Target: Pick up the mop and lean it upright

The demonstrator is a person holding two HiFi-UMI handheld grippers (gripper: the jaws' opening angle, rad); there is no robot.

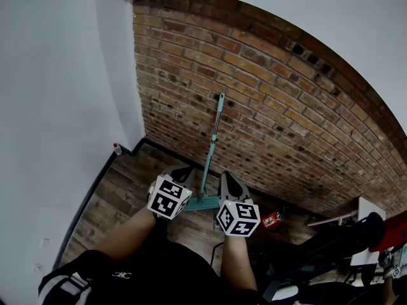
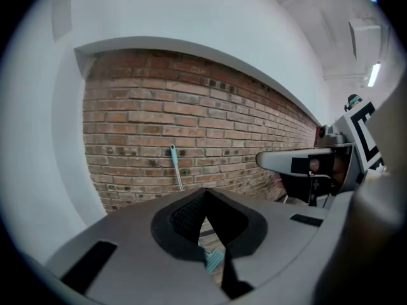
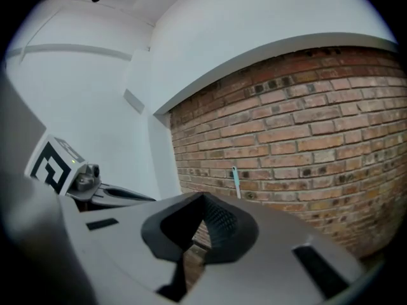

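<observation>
Left gripper and right gripper both sit closed, empty. Nudged, the leaning mop might slide along the brick wall.

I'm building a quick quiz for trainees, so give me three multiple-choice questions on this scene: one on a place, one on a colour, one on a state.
1. Where is the mop? A flat on the floor; B leaning upright against the brick wall; C held in the air.
2. What colour is the mop's head? A red; B teal; C yellow.
3. How is the right hand-held gripper? A shut and empty; B wide open; C shut on the mop.

Answers: 1 B, its handle rests against the bricks; 2 B, the head on the floor shows teal; 3 A, its jaws meet with nothing between them.
</observation>
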